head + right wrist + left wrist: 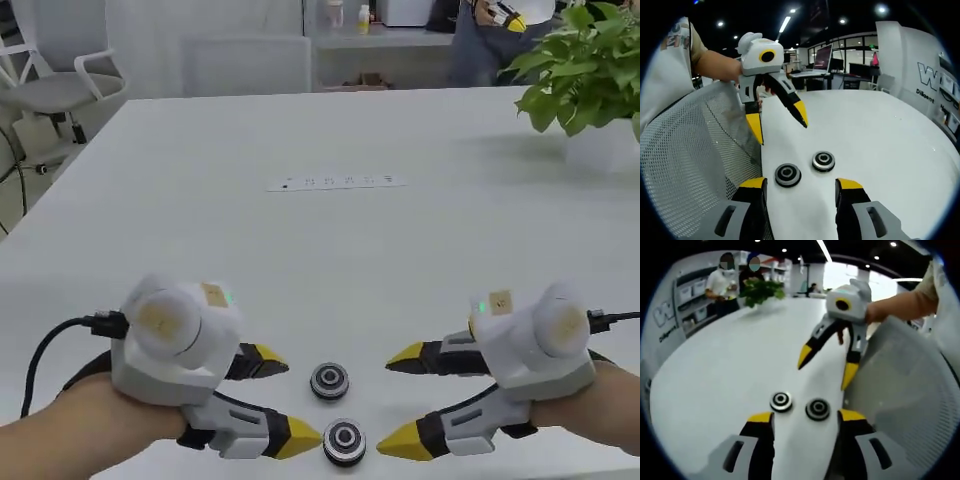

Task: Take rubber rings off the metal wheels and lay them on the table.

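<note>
Both my grippers are open and empty. My left gripper point(290, 398) and my right gripper point(390, 403) face each other low over the white table point(300, 260), well on my side of the paper strip point(337, 182). The two metal wheels sit between their tips. The farther wheel point(329, 380) lies toward the strip and the nearer wheel point(344, 441) just behind it, close together but apart. Both lie flat.

Each wheel has a dark rubber ring point(777, 175) around its rim. I expect the ring to be soft and stretchy, seated snugly, while the small wheel is rigid, smooth and likely to skid. So I would pin the wheel by its metal hub with one gripper, pinch the ring's outer edge with the other, and peel it sideways.
</note>
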Demonstrator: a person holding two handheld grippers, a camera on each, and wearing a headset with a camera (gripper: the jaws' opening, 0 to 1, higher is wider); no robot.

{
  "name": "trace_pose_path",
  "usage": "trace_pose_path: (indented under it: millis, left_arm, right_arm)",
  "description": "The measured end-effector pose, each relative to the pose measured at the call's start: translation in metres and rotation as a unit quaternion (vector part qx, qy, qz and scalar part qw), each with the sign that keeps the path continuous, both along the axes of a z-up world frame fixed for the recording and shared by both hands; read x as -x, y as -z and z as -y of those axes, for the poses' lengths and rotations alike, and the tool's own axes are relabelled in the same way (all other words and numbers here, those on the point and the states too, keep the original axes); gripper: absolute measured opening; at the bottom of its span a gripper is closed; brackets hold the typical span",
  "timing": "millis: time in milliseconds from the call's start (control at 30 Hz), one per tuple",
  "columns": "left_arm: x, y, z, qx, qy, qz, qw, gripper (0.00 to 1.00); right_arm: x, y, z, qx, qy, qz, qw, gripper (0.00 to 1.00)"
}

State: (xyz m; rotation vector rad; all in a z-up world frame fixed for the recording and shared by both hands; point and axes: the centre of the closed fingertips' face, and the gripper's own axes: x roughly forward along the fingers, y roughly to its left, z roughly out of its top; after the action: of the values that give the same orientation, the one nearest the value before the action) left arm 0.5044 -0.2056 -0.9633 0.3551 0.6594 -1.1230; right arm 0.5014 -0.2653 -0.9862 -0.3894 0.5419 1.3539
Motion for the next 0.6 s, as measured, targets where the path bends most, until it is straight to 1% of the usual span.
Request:
trace_pose_path:
  millis: [167, 267, 400, 533, 600]
  left_arm:
    - [0.002, 0.01, 0.008, -0.008, 0.017, -0.006, 0.9998, 0.46]
    - [0.004, 0.015, 0.013, -0.014, 0.03, -0.005, 0.9995, 0.42]
    - [0.008, 0.02, 0.022, -0.014, 0.042, -0.012, 0.999, 0.36]
    - [0.01, 0.024, 0.03, -0.013, 0.053, -0.012, 0.9984, 0.32]
    - [0.011, 0.027, 0.033, -0.015, 0.059, -0.014, 0.998, 0.28]
  right_arm:
    - [0.003, 0.007, -0.004, 0.004, -0.015, -0.004, 0.9999, 0.48]
    - [0.004, 0.009, -0.006, 0.003, -0.021, -0.007, 0.9997, 0.46]
    - [0.006, 0.013, -0.007, 0.008, -0.03, -0.007, 0.9995, 0.45]
    - [0.007, 0.016, -0.008, 0.01, -0.034, -0.009, 0.9993, 0.45]
    - [0.008, 0.016, -0.008, 0.01, -0.035, -0.011, 0.9993, 0.44]
